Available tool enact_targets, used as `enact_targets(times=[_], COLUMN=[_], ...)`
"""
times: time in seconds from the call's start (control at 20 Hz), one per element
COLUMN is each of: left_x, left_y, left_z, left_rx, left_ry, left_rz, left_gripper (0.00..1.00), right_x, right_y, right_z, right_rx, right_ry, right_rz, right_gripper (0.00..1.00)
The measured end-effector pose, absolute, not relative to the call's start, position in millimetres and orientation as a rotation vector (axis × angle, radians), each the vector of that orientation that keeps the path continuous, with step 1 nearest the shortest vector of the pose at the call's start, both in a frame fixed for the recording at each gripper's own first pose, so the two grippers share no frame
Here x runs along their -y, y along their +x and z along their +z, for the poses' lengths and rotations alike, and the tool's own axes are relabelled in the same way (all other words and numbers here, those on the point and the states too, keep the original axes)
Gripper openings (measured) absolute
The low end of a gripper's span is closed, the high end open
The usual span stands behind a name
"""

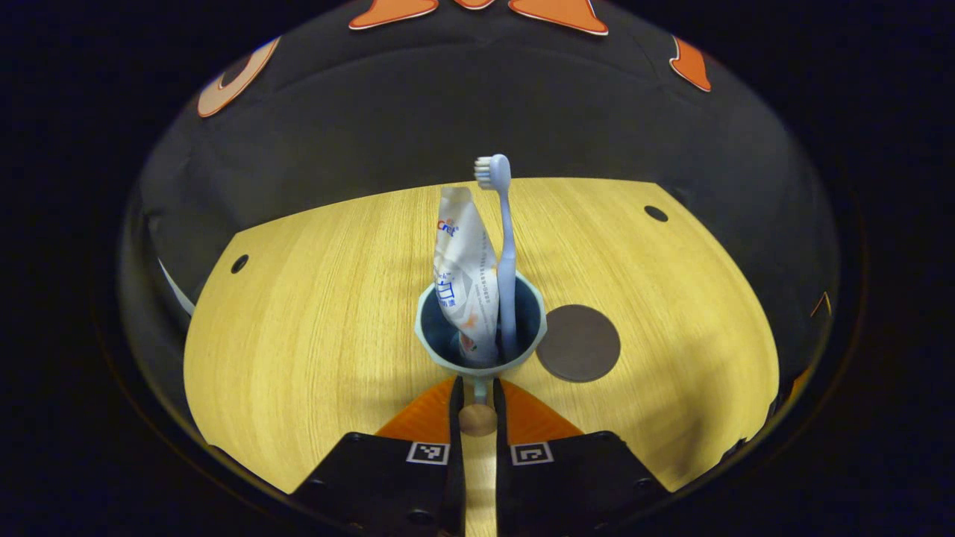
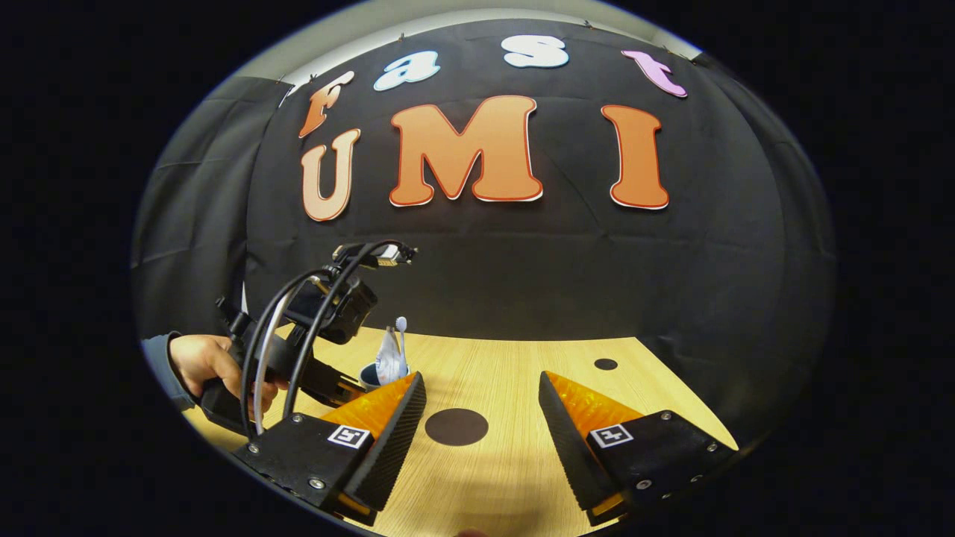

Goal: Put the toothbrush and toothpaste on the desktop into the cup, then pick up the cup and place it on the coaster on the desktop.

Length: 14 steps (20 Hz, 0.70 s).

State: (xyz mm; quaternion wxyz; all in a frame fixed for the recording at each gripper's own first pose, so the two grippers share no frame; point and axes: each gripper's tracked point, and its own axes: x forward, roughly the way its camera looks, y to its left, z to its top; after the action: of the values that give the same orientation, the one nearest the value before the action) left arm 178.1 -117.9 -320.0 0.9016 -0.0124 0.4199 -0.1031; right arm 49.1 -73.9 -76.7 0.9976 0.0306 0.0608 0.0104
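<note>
A pale blue cup holds a white toothpaste tube and a light blue toothbrush, both upright. My left gripper is shut on the cup's handle at the near side. A dark round coaster lies on the desktop just right of the cup. In the right gripper view, my right gripper stands open above the coaster. The cup with the tube is farther left. There a hand holds the left gripper. Whether the cup rests on the desktop I cannot tell.
The wooden desktop has small dark holes near its far corners. Black cloth walls close in the back and sides. A sleeve shows at the left edge of the right gripper view.
</note>
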Motion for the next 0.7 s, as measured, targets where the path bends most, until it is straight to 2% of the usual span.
enact_targets(times=[0.35,0.7], left_x=[117,114], left_y=[179,174], left_z=[-312,-317], left_rx=[-0.808,-0.829], left_ry=[-0.001,-0.004], left_rz=[-0.213,-0.204], left_gripper=[0.15,0.15], right_x=[83,86], right_y=[47,48], right_z=[-83,-90], right_rx=[-0.136,-0.155], right_ry=[0.068,0.093], right_rz=[0.000,-0.002], right_gripper=[0.92,0.92])
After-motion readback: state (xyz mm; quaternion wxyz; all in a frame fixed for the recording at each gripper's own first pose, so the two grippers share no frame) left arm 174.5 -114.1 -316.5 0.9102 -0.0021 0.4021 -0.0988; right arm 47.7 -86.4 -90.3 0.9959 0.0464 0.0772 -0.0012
